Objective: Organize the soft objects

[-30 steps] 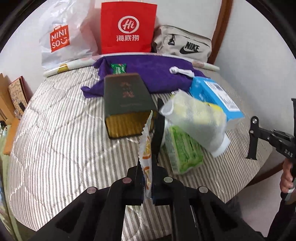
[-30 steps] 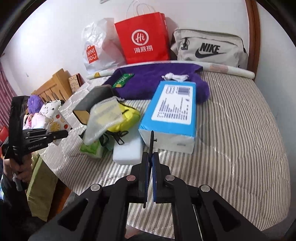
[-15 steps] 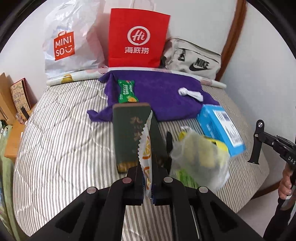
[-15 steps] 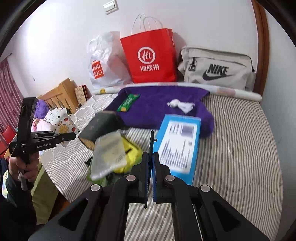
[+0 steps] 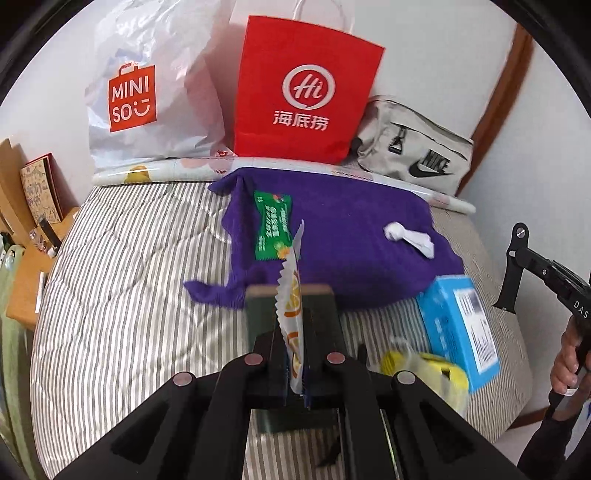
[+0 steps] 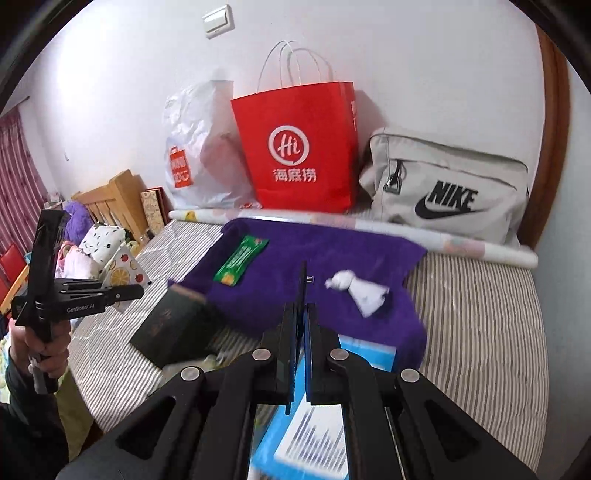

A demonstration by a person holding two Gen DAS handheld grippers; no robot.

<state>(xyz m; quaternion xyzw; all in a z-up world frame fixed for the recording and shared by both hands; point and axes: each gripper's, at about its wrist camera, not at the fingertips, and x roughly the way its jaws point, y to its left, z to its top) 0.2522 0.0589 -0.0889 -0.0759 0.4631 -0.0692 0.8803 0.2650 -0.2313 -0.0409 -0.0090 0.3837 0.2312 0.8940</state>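
The left gripper is clamped on a small white packet printed with orange slices. In the left wrist view the packet is seen edge-on, a thin strip with a serrated edge rising from between the pads, so its face is hard to read; its long axis runs along the fingers, the free end pointing away toward the purple cloth. The right wrist view shows the flat face instead: a packet with orange and red fruit prints, held at the far left above the bed's edge by the person's hand.

The right gripper is closed with nothing between its pads.

Behind the left gripper's fingers a dark green box is blurred and partly hidden. A blue box lies to the right on the striped bed, and in the right wrist view it is mostly covered by the gripper body. A yellow bagged item is blurred and cut off by the gripper; what it is cannot be told.

On the cloth lie a green wrapper and a white twist of tissue. A red bag, a white bag and a grey bag stand against the wall; only the right view shows the light switch.
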